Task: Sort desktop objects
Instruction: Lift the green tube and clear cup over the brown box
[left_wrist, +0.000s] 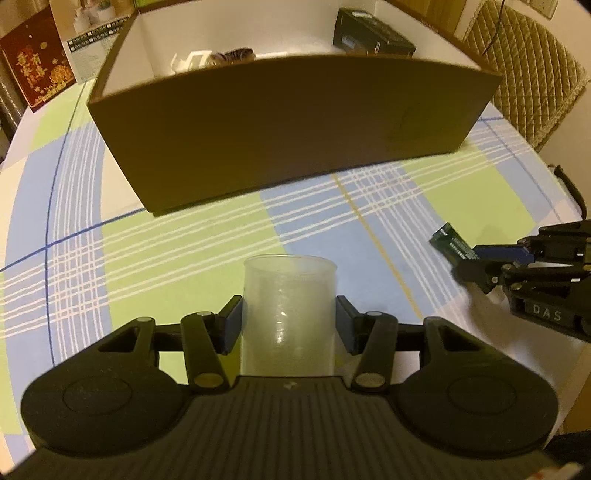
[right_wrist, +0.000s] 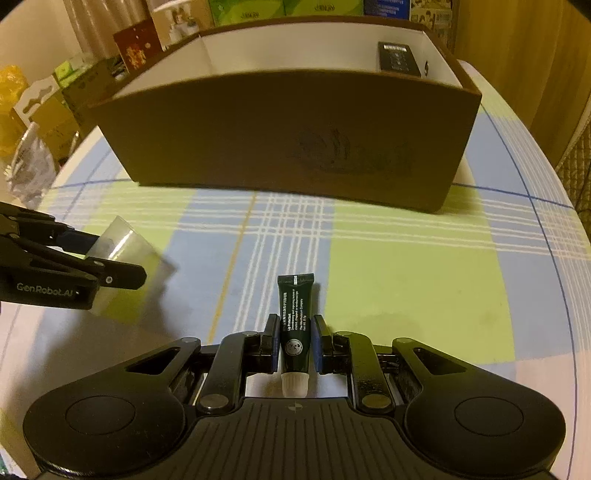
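Note:
My left gripper (left_wrist: 289, 317) is shut on a clear plastic cup (left_wrist: 289, 306), held upright just above the checked tablecloth; the cup also shows in the right wrist view (right_wrist: 125, 254). My right gripper (right_wrist: 294, 341) is shut on a dark green tube (right_wrist: 294, 325) with a white cap toward the camera; the tube's end shows in the left wrist view (left_wrist: 452, 242). A brown open box (left_wrist: 288, 122) with white inner walls stands ahead of both grippers, also in the right wrist view (right_wrist: 288, 133). It holds a black box (left_wrist: 373, 33) and small white items.
The round table has a blue, green and white checked cloth (right_wrist: 406, 258). A quilted chair (left_wrist: 528, 62) stands at the right. Cartons, a red card (left_wrist: 35, 66) and bags (right_wrist: 29, 162) crowd the far left edge behind the box.

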